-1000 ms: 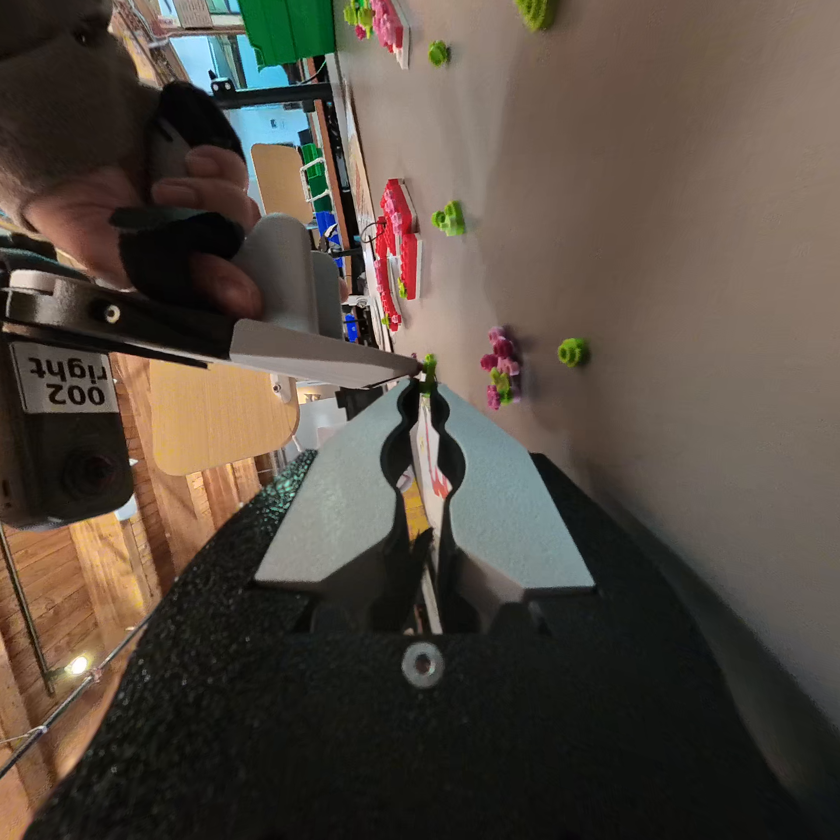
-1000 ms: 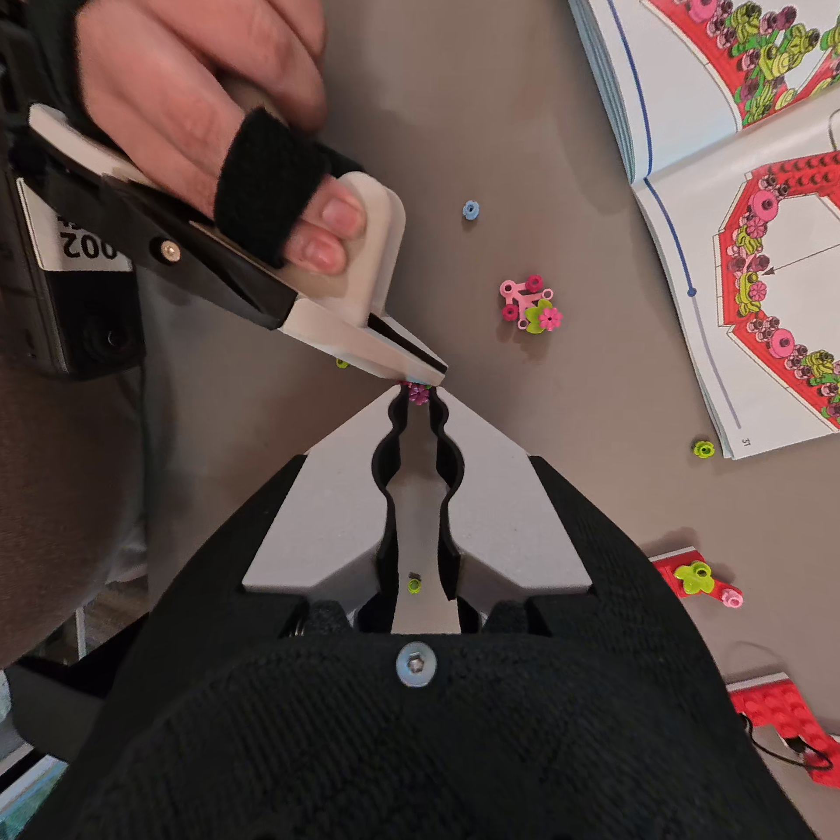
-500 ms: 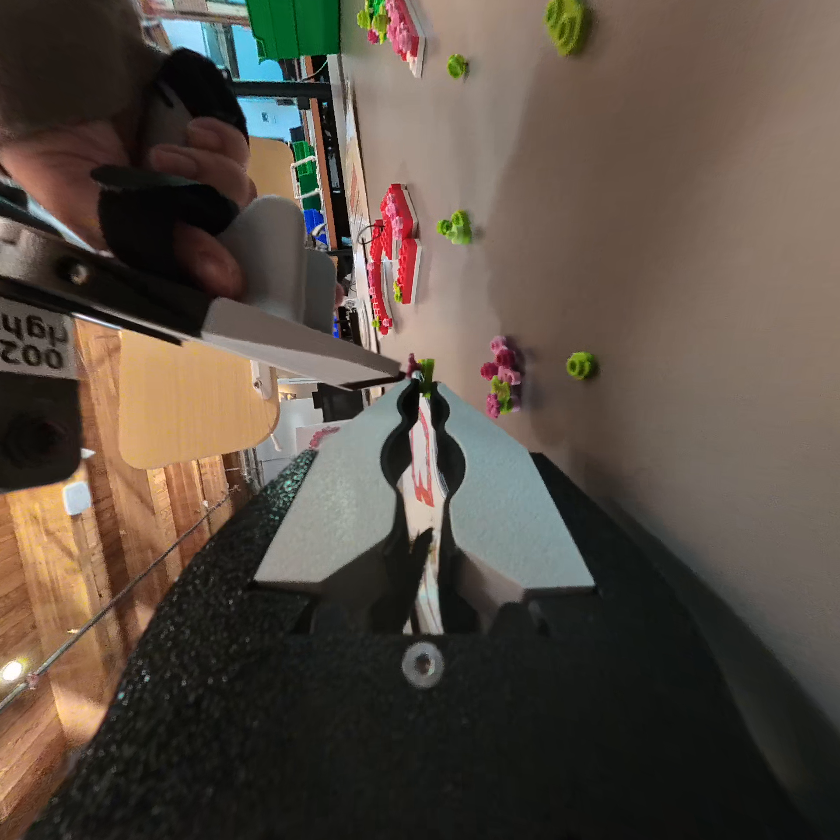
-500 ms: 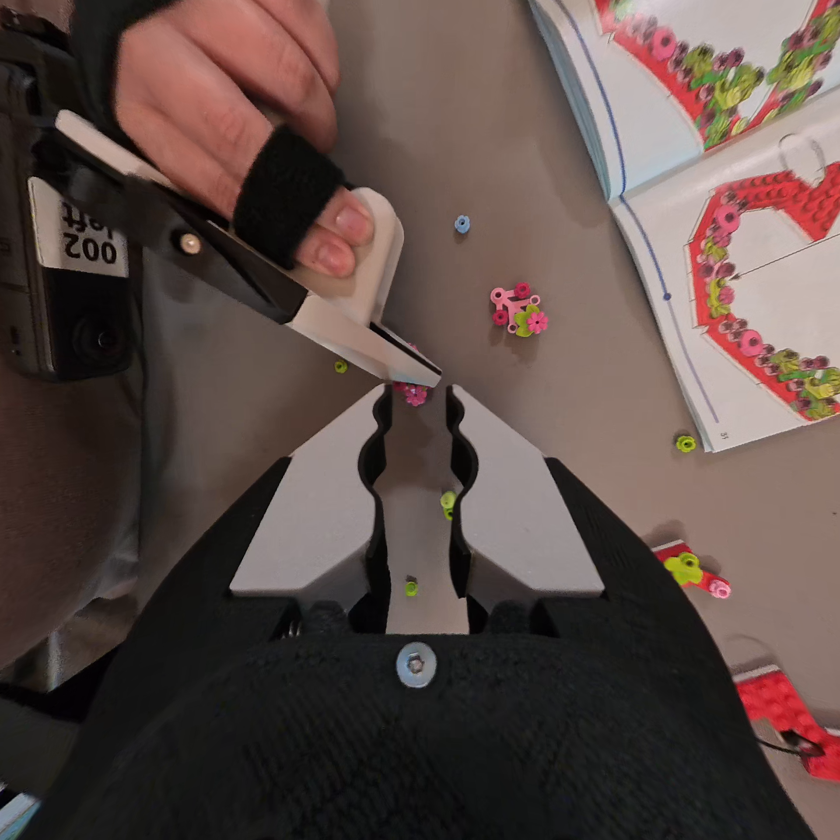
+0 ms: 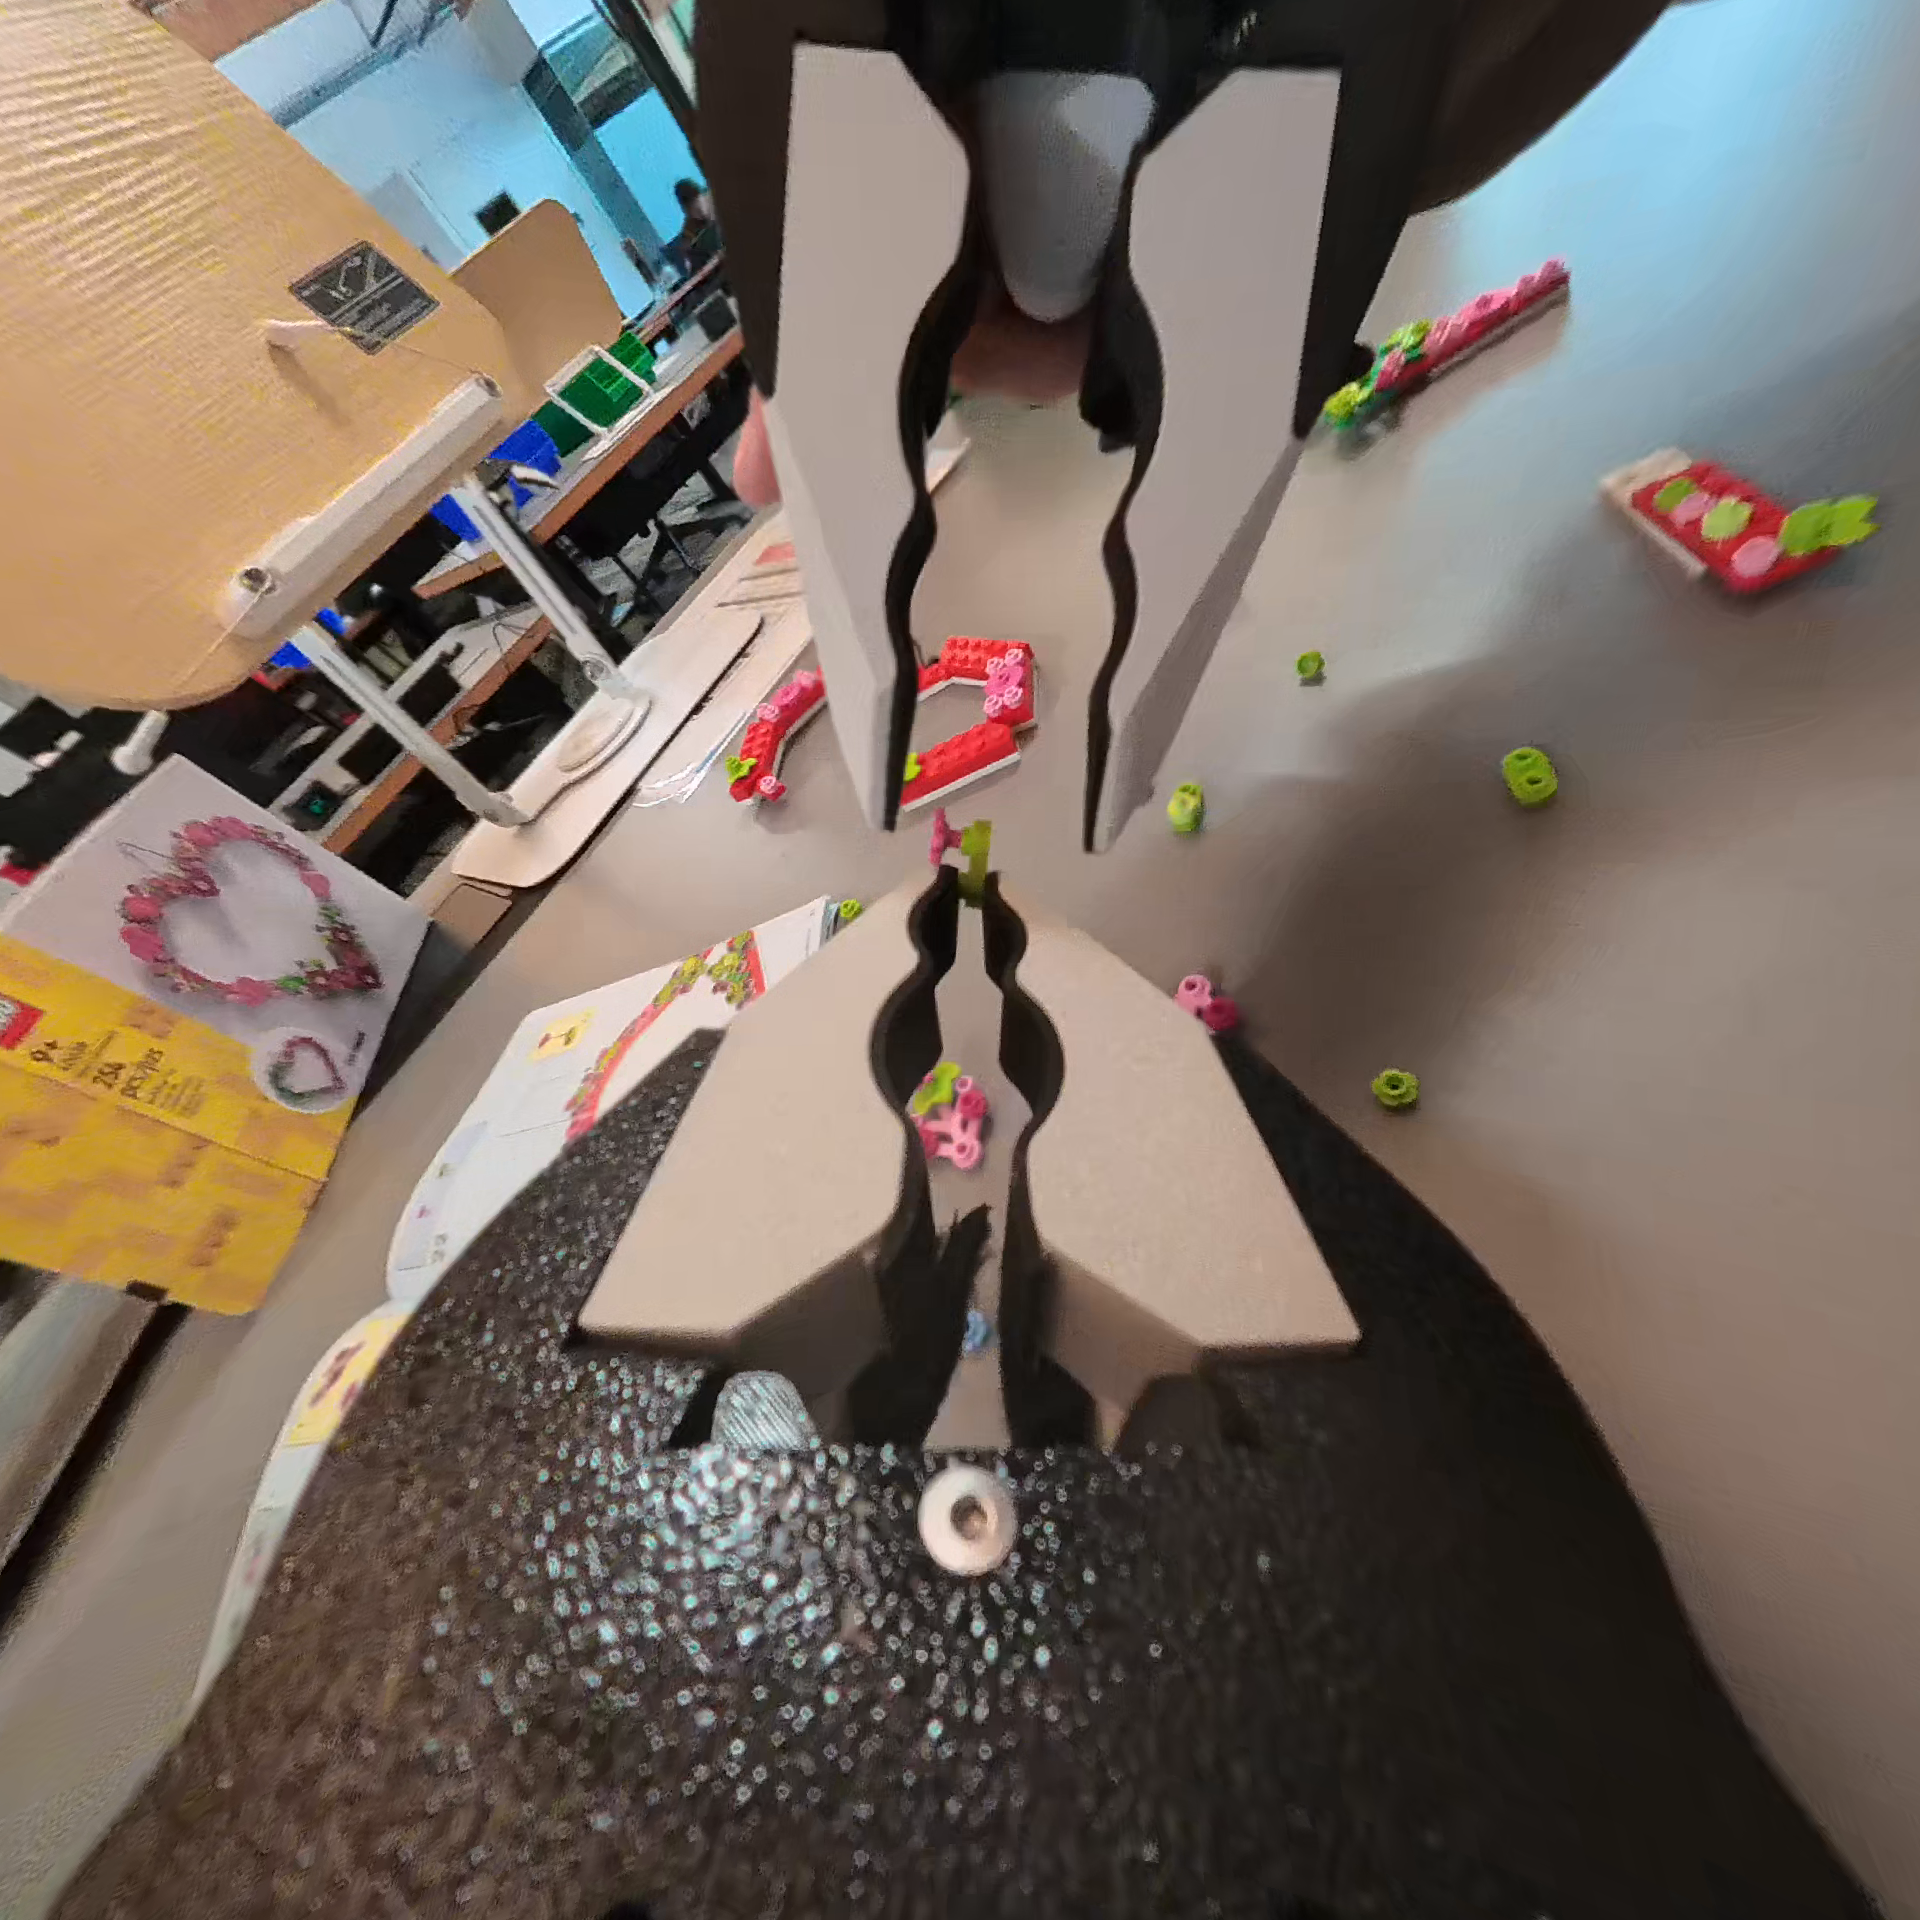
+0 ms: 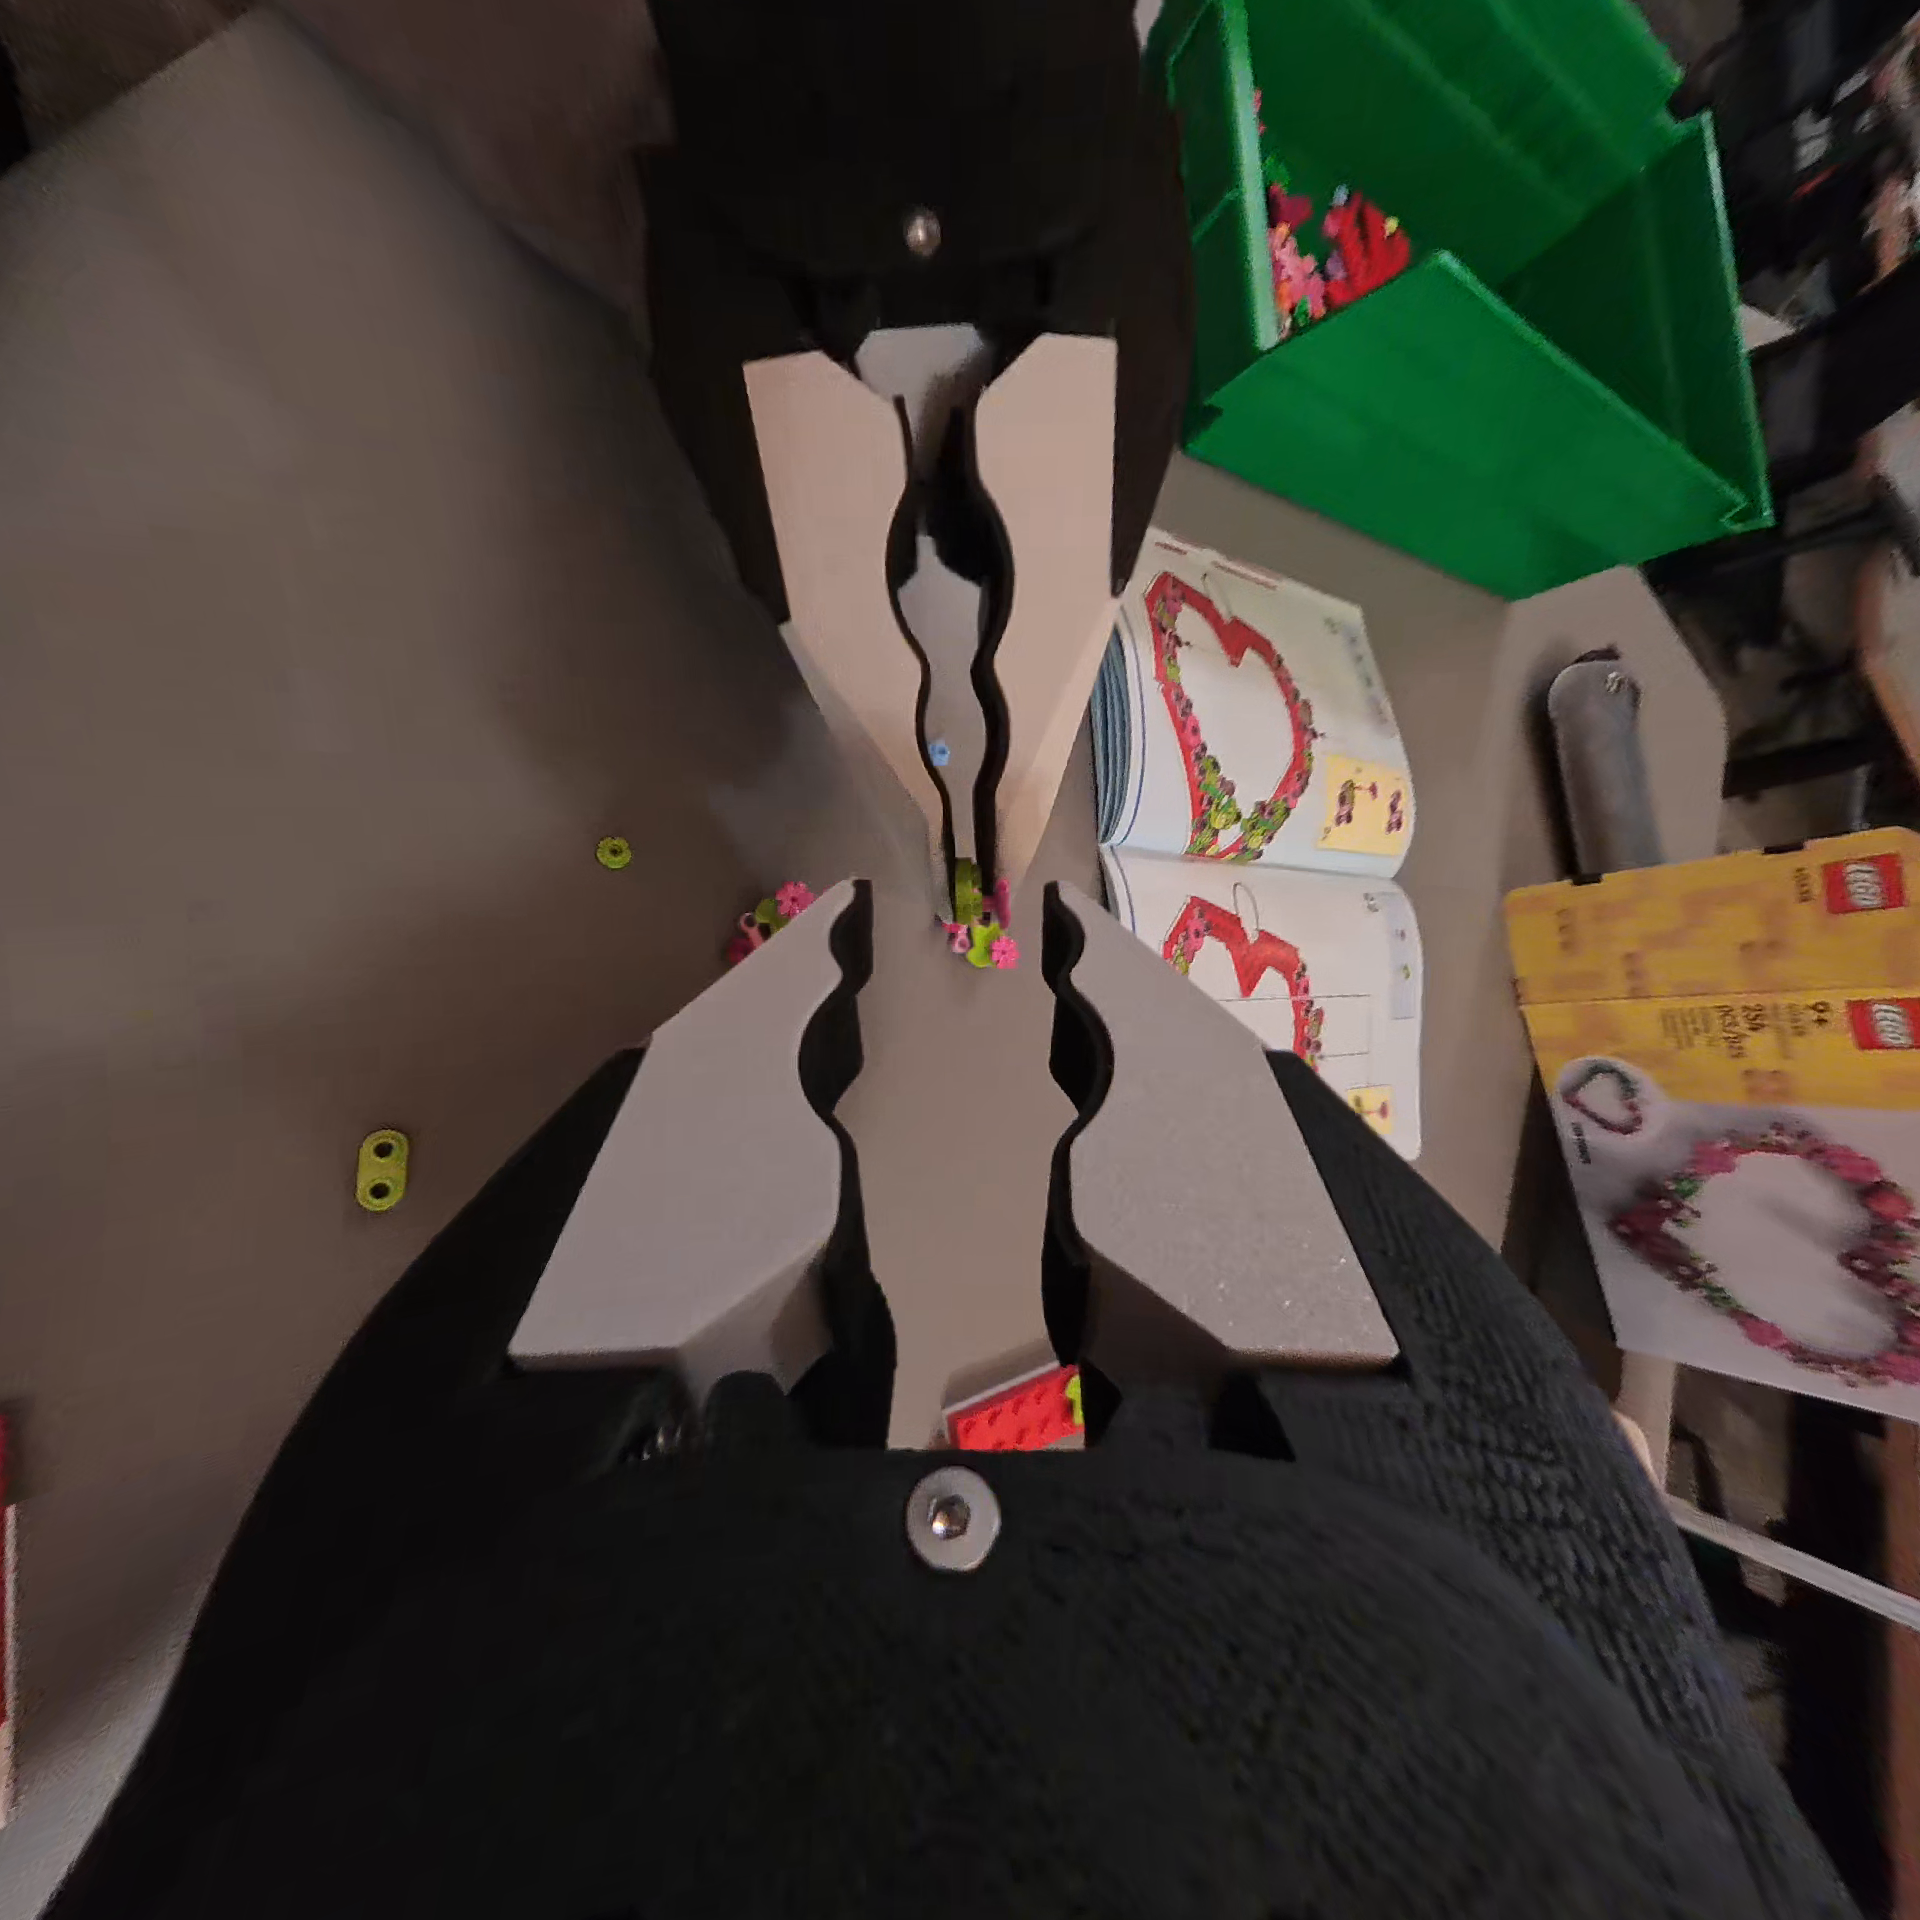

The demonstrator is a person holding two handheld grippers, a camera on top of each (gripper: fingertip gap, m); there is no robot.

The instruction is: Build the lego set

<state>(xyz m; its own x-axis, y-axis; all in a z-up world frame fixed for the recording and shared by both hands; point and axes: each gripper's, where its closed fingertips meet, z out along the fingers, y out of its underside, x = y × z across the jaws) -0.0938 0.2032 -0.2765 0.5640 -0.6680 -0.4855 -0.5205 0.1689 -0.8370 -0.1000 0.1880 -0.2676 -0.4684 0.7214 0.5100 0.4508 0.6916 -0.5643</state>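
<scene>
My left gripper (image 5: 966,883) is shut on a small lime green piece with a pink flower (image 5: 961,842) on it, held above the grey table. It enters the right wrist view (image 6: 966,883) from the top, tips pinching the lime piece. My right gripper (image 6: 953,899) is open and empty, facing the left one tip to tip. In the left wrist view it (image 5: 997,826) hangs from the top, its tips either side of the held piece without touching it. A pink and green flower cluster (image 6: 982,945) lies on the table below the tips.
Red heart-frame sections (image 5: 966,717) lie beyond the grippers. Loose lime pieces (image 6: 381,1169) and another flower cluster (image 6: 774,920) dot the table (image 6: 312,623). The open instruction booklet (image 6: 1247,779), the yellow set box (image 6: 1714,1039) and green bins (image 6: 1455,364) are to the right.
My right gripper let go of the pink flower, which stays on the lime piece, and opened wide. Both grippers turned and now face each other head-on.
</scene>
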